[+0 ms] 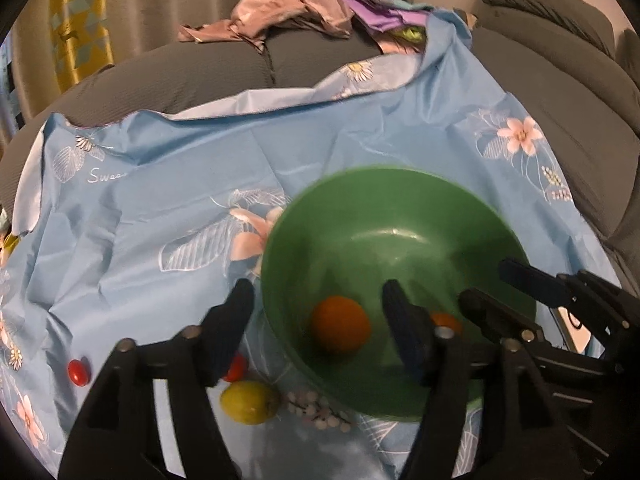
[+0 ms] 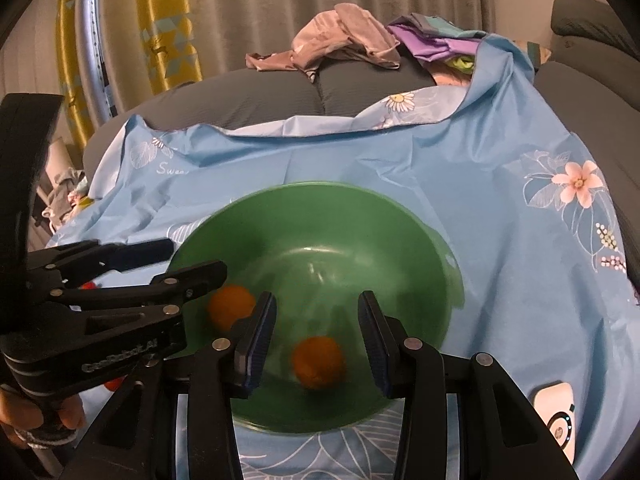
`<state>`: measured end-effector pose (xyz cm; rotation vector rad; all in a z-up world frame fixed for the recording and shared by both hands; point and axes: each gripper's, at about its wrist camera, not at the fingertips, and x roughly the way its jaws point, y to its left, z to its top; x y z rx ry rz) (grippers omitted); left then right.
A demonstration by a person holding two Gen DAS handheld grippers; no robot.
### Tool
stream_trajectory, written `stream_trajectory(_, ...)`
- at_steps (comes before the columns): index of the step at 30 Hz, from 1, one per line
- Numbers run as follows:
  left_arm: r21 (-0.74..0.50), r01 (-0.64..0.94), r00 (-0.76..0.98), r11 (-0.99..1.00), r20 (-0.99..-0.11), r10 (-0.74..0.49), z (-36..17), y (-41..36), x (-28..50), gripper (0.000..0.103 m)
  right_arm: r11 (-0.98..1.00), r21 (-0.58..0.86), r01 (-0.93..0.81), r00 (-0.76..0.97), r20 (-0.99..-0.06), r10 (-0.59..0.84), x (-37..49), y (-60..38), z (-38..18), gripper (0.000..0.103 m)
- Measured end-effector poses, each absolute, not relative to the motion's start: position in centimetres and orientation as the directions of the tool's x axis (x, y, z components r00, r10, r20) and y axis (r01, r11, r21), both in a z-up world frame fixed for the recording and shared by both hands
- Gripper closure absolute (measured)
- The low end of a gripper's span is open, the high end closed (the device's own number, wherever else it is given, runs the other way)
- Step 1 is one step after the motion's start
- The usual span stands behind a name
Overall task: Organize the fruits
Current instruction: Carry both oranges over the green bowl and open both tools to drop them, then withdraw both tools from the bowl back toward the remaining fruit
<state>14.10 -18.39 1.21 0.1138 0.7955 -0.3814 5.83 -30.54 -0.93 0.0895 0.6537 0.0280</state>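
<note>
A green bowl [image 1: 360, 208] [image 2: 340, 216] stands on a blue flowered cloth. Two oranges lie inside it. My left gripper [image 1: 316, 286] is open over the bowl's left side, one finger outside the rim; the bigger-looking orange [image 1: 340, 330] [image 2: 230, 306] rests in the bowl beneath it, untouched by the pads. My right gripper [image 2: 318, 298] [image 1: 486, 282] is open over the bowl's near side, with the other orange [image 2: 318, 362] [image 1: 444, 322] lying loose below its gap. The left gripper [image 2: 196, 258] also shows at the left of the right wrist view.
On the cloth left of the bowl lie a yellow-green fruit [image 1: 250, 402] and two small red fruits [image 1: 78, 372] [image 1: 236, 368]. A white device [image 2: 556, 412] sits at the bowl's right. Crumpled clothes [image 2: 344, 40] lie on the grey sofa [image 1: 560, 92] behind.
</note>
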Motion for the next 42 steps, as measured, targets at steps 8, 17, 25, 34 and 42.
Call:
stream_trajectory(8,-0.051,0.288,0.699,0.956,-0.671,-0.247,2.8,-13.8,11.1,0.015,0.99,0.138,0.038,0.84,-0.541,0.043,4.6,-32.1,0.2,0.06)
stream_trajectory(17,-0.077,0.066,0.67,0.995,-0.735,-0.101,-0.2,-2.9,5.3,0.016,0.953,0.26,-0.158,0.858,-0.441,0.263,3.2,-29.3,2.1,0.059)
stream_trajectory(25,-0.094,-0.033,0.655,0.995,-0.754,-0.049,-1.2,3.5,0.6,0.016,0.921,0.231,-0.314,0.806,-0.447,0.387,1.9,-23.3,2.2,0.058)
stream_trajectory(34,-0.171,-0.041,0.637,0.984,-0.764,-0.106,-3.3,6.1,-1.7,0.016,0.922,0.152,-0.356,0.717,-0.589,0.373,1.3,-18.4,-2.3,0.058)
stream_trajectory(42,-0.18,-0.002,0.657,0.984,-0.741,-0.135,-3.7,6.3,-2.0,0.016,0.942,0.09,-0.325,0.697,-0.651,0.302,2.2,-17.1,-4.3,0.058)
